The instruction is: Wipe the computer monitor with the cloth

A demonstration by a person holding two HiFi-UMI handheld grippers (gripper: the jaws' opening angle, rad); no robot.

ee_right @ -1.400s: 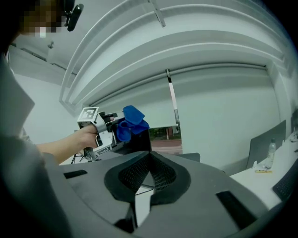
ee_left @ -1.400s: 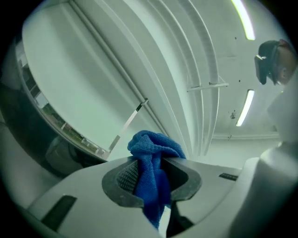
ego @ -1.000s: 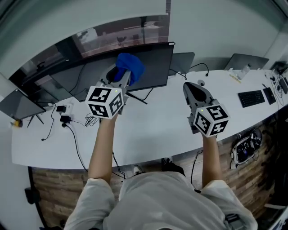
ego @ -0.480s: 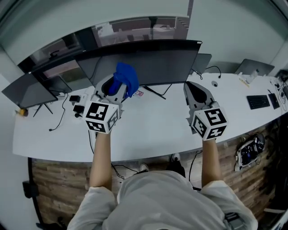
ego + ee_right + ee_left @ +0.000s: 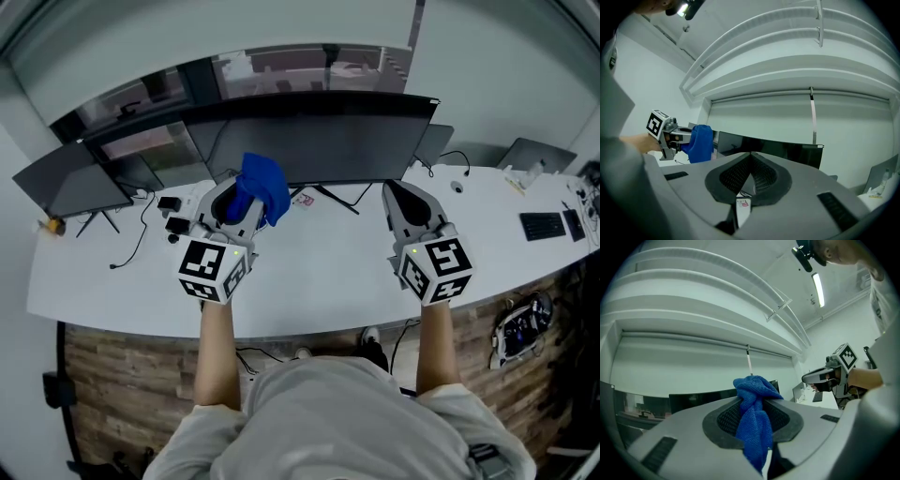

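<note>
Wiping looks not yet begun: the blue cloth (image 5: 262, 185), bunched, is pinched in the left claw (image 5: 234, 202), whose jaws are clamped on it, above the table (image 5: 319, 272) just in front of the dark monitor (image 5: 319, 141), with no visible contact with the screen. The right claw (image 5: 394, 192) hangs beside it, jaws pressed together with nothing between them. By my reading the cloth is in hand and the whole screen is left to cover.
</note>
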